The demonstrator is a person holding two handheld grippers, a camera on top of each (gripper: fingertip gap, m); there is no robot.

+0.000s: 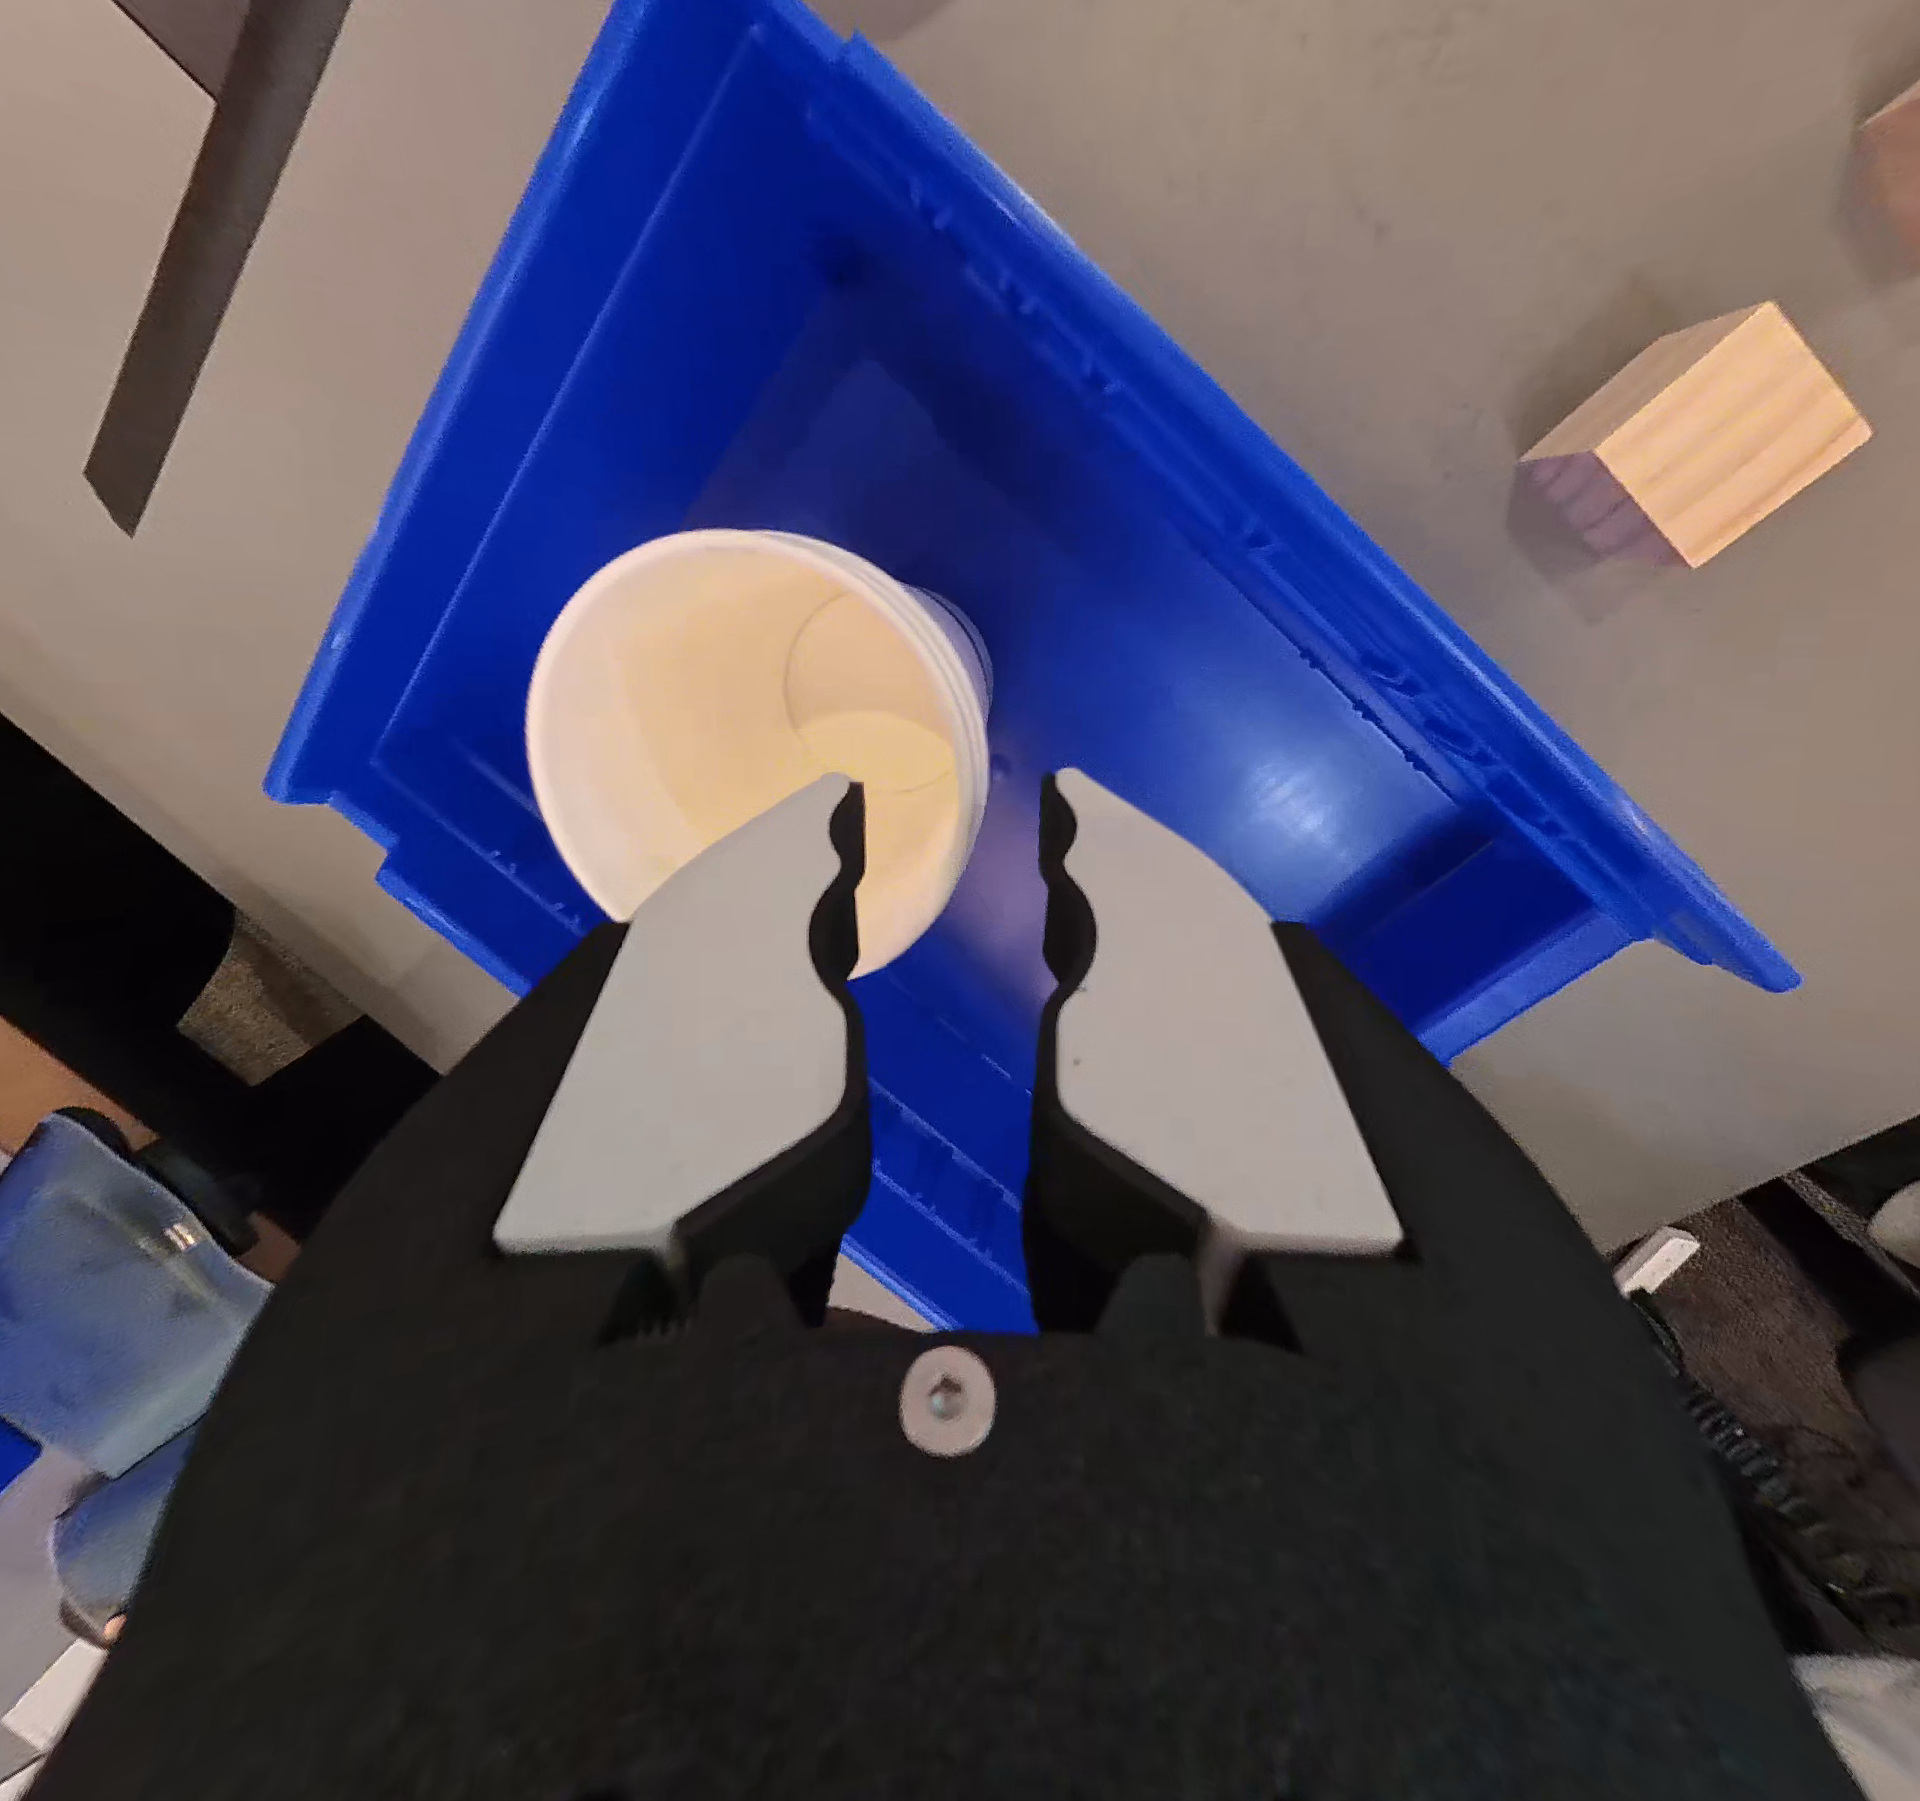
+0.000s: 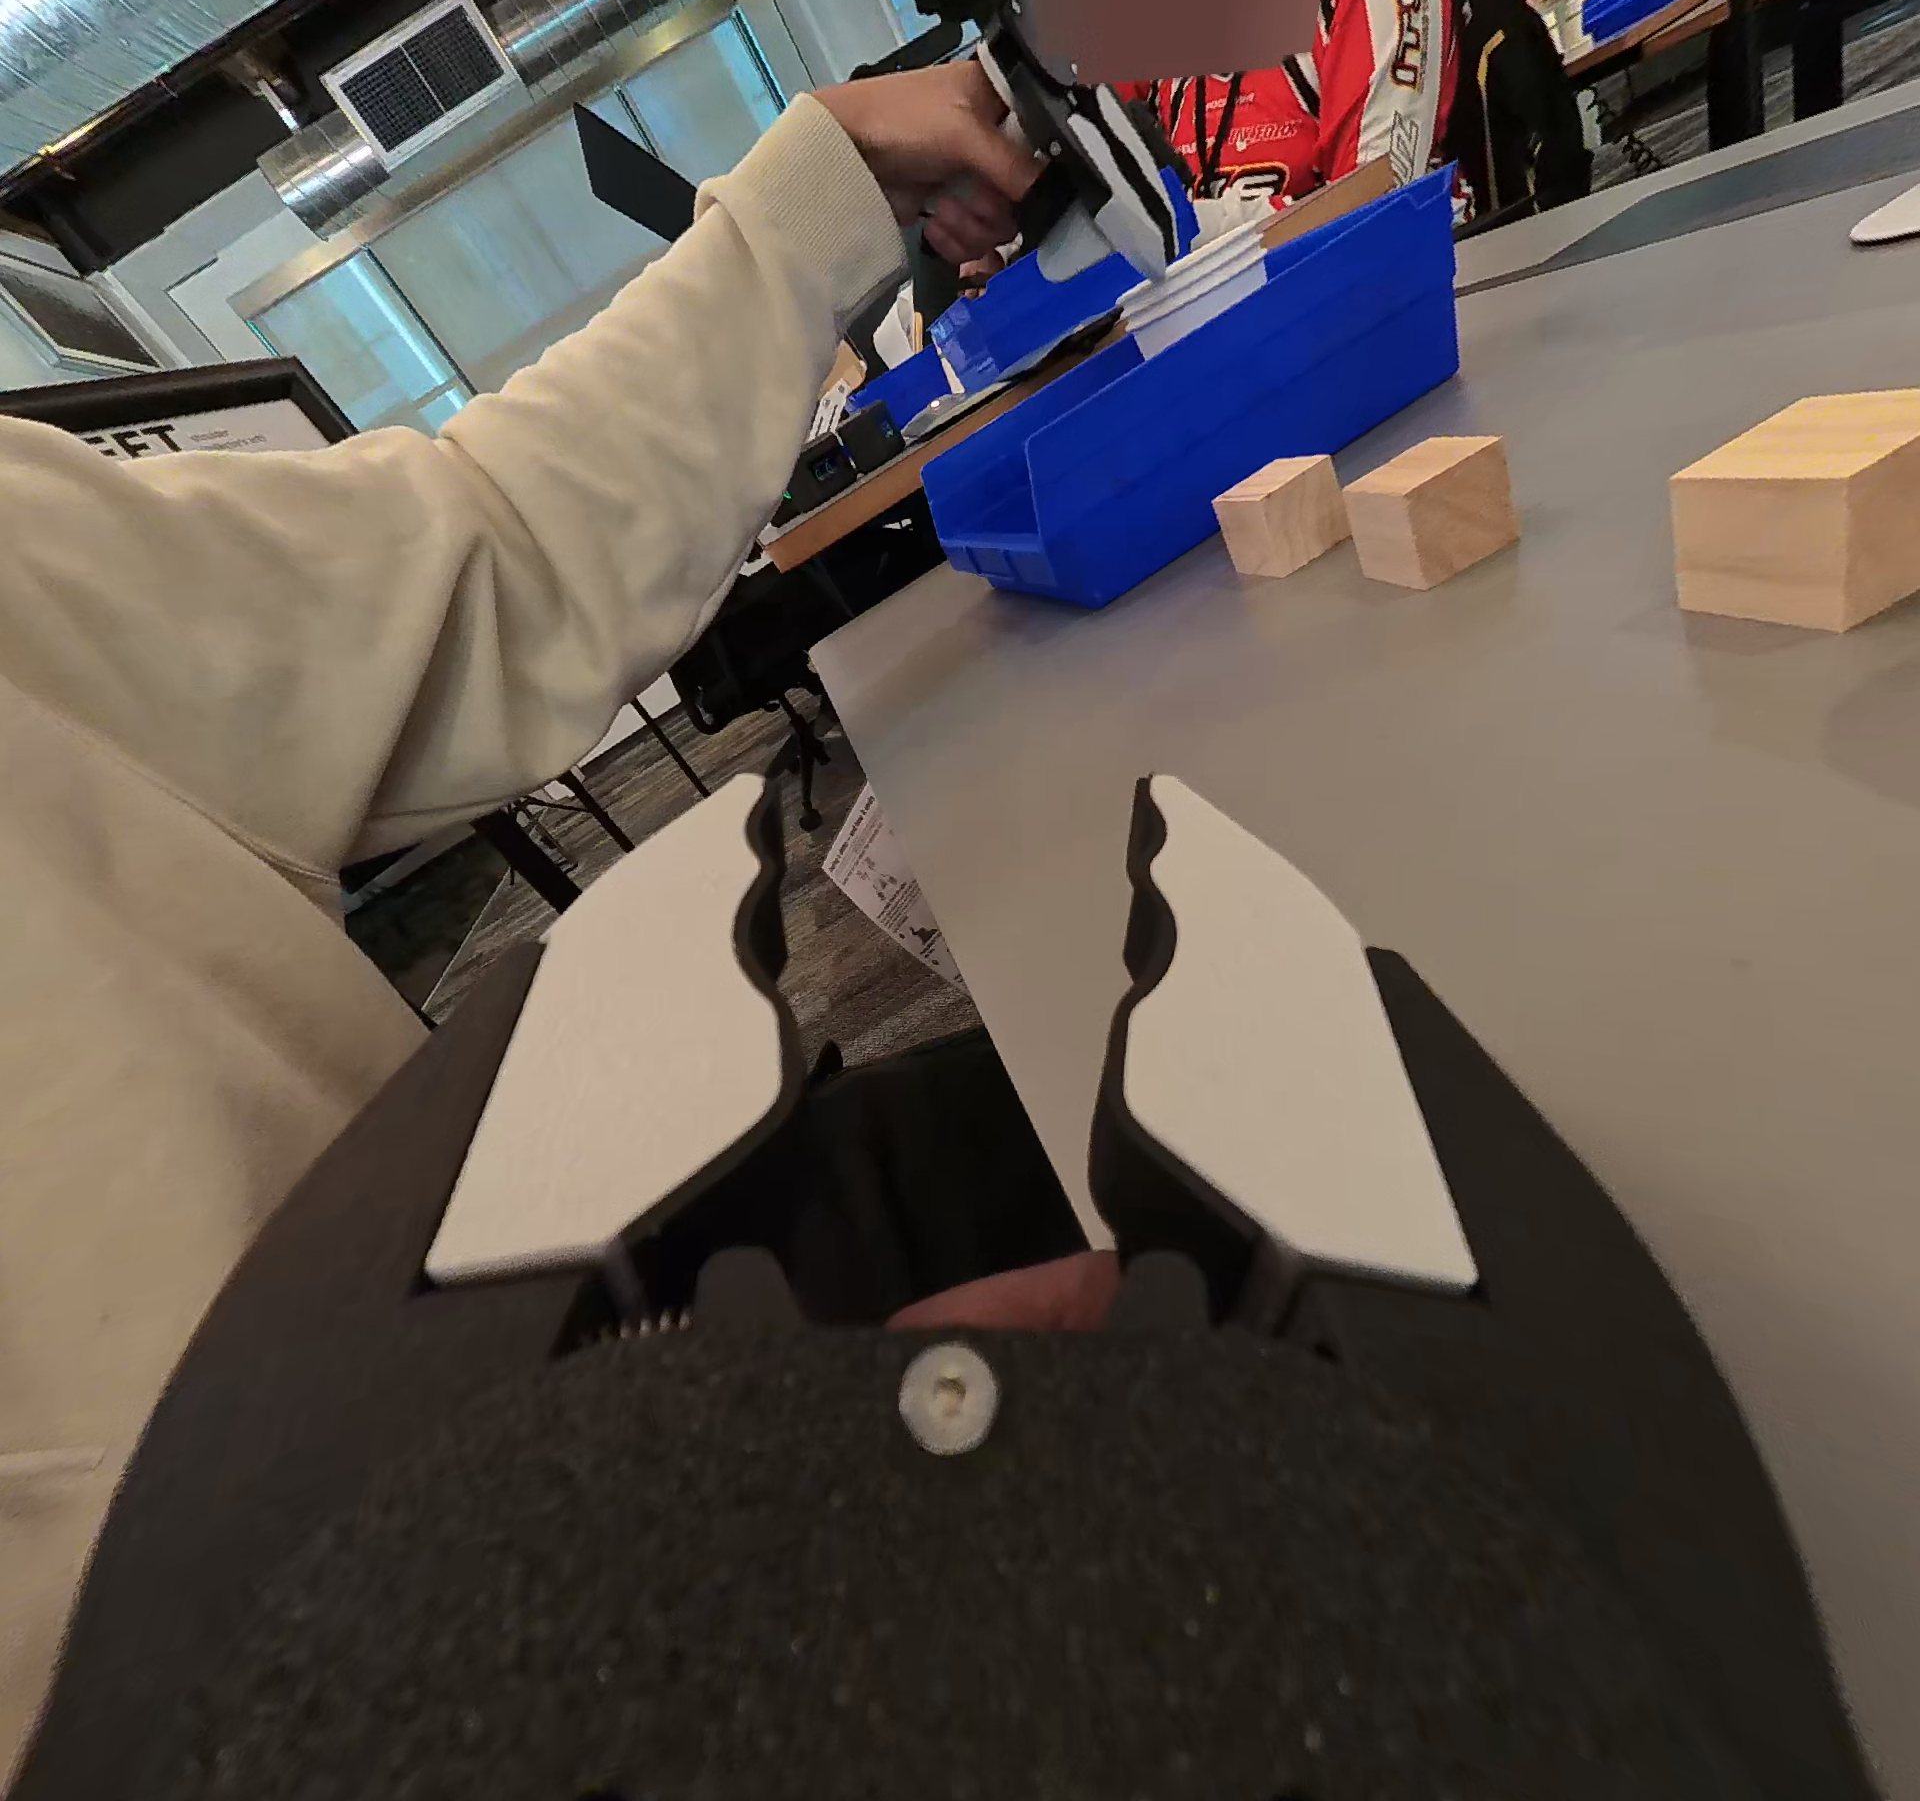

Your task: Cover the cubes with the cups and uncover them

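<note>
A stack of white paper cups (image 1: pixel 727 712) stands in a blue bin (image 1: pixel 1195 608), mouth towards me. My left gripper (image 1: pixel 948 783) is open over the stack's rim: its left fingertip (image 1: pixel 821 801) lies over the cup mouth, the right one outside the rim. A wooden cube (image 1: pixel 1704 432) sits on the grey table right of the bin, and another (image 1: pixel 1891 182) shows at the edge. In the right wrist view my right gripper (image 2: pixel 956 790) is open and empty over the table's near edge. Three wooden cubes (image 2: pixel 1283 515), (image 2: pixel 1434 510), (image 2: pixel 1808 504) stand beside the bin (image 2: pixel 1247 421). The left gripper (image 2: pixel 1127 224) is there at the cups (image 2: pixel 1195 297).
A cream-sleeved arm (image 2: pixel 468 525) reaches across the left of the right wrist view. A person in a red jersey (image 2: pixel 1382 58) sits behind the bin. The table's left edge (image 2: pixel 894 816) drops to carpet, with chairs and other desks beyond.
</note>
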